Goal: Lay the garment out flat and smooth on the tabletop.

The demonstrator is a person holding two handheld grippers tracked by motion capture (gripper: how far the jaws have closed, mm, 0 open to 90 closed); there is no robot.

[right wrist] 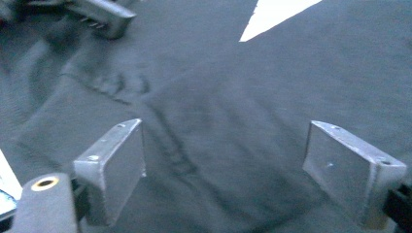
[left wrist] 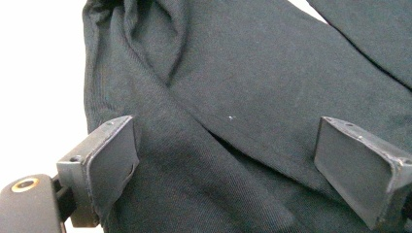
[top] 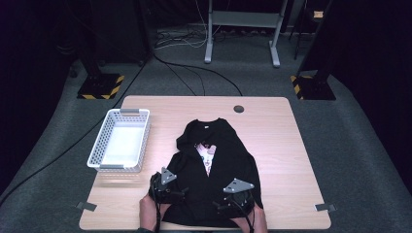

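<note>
A black garment [top: 223,160] lies spread on the wooden table [top: 277,141], its neck at the far end, with a white and pink patch [top: 206,154] showing at its middle. My left gripper [top: 170,180] hovers over the garment's near left part, and its jaws stand wide apart above the dark cloth [left wrist: 228,73] in the left gripper view [left wrist: 226,141]. My right gripper [top: 237,191] is over the near right part, also open above the cloth [right wrist: 226,141]. One jaw of the left gripper [right wrist: 102,14] shows at the top left of the right gripper view.
A white mesh basket [top: 104,141] stands empty on the table's left side. A round cable hole [top: 238,108] sits near the far edge. Beyond the table are a grey desk frame [top: 243,29], floor cables and striped stand bases [top: 99,86].
</note>
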